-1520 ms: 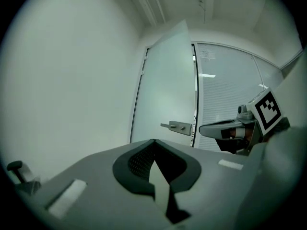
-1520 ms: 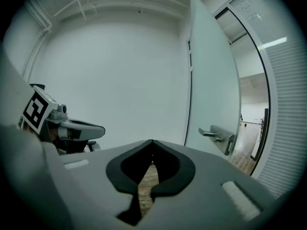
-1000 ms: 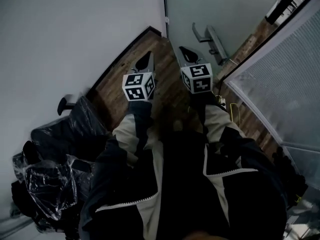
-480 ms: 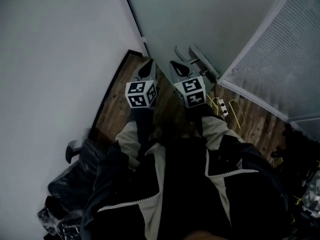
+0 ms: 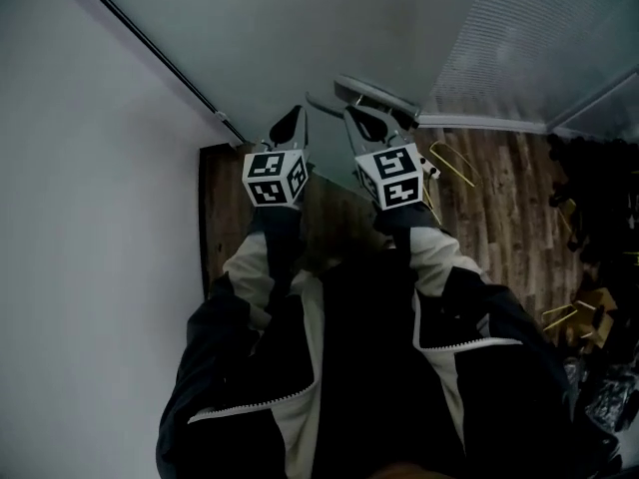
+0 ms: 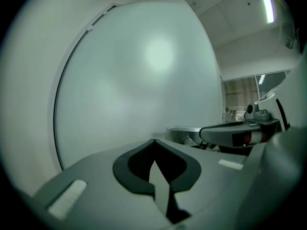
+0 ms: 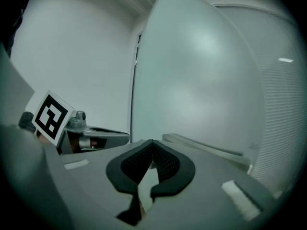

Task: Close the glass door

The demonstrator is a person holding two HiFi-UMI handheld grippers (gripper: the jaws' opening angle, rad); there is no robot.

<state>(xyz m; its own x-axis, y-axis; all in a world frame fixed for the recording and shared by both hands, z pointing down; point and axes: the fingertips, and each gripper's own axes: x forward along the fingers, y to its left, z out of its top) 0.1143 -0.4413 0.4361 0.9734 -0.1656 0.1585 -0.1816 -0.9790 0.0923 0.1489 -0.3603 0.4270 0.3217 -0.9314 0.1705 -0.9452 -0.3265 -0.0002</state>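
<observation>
The frosted glass door [image 5: 300,38] fills the top of the head view, with its metal lever handle [image 5: 377,94] just beyond my right gripper. My left gripper [image 5: 292,116] points at the bare pane left of the handle, jaws shut and empty. My right gripper [image 5: 359,114] is shut too, with nothing between its fingers. Its tips are close under the handle, and contact cannot be told. In the left gripper view the door [image 6: 144,75] is right ahead of the left gripper [image 6: 153,141]. In the right gripper view the handle [image 7: 206,147] runs just past the right gripper [image 7: 152,142].
A white wall [image 5: 90,228] meets the door's dark edge strip [image 5: 160,58] on the left. A ribbed frosted panel [image 5: 539,38] stands at the upper right. On the wooden floor [image 5: 499,218] lie yellow cables [image 5: 454,163] and dark clutter [image 5: 589,218].
The view has swung round to face the door. Both grippers have moved closer to the pane and the handle. The wrapped chairs at the lower left have left the view.
</observation>
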